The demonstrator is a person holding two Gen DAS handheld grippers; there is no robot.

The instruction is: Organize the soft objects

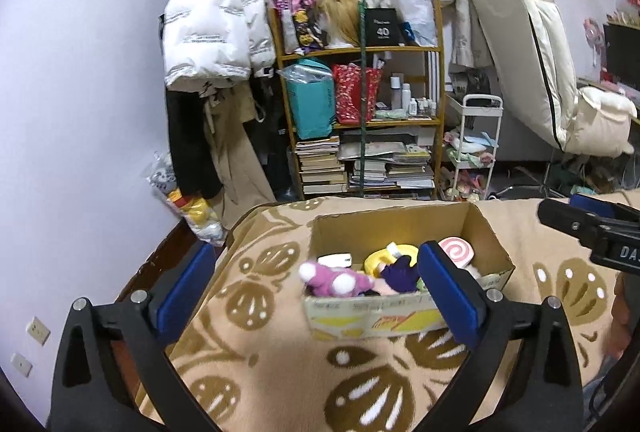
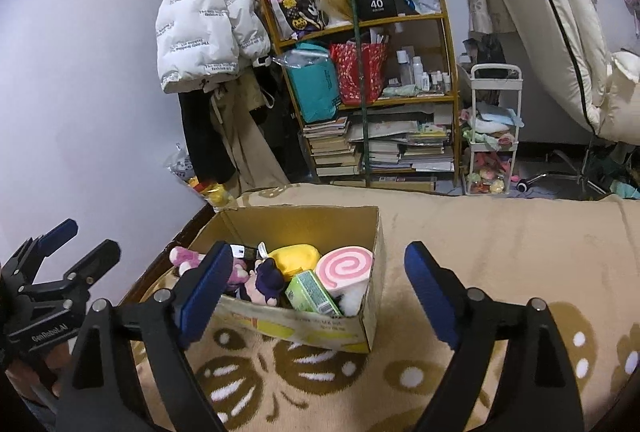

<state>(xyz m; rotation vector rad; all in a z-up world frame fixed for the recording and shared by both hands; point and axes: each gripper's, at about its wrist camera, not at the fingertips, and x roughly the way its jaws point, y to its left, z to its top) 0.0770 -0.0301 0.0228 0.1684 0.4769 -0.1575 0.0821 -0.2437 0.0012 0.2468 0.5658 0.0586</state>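
An open cardboard box stands on a beige blanket with brown flower prints. It holds a pink and white plush, a yellow plush, a dark purple plush and a pink swirl cushion. My left gripper is open and empty, just in front of the box. In the right wrist view the box also shows a green carton. My right gripper is open and empty, its left finger over the box's left end.
A wooden shelf with books, bags and bottles stands behind the bed. A white puffer jacket hangs at the left. A white cart and a cream chair are at the right. The bed edge drops off at the left.
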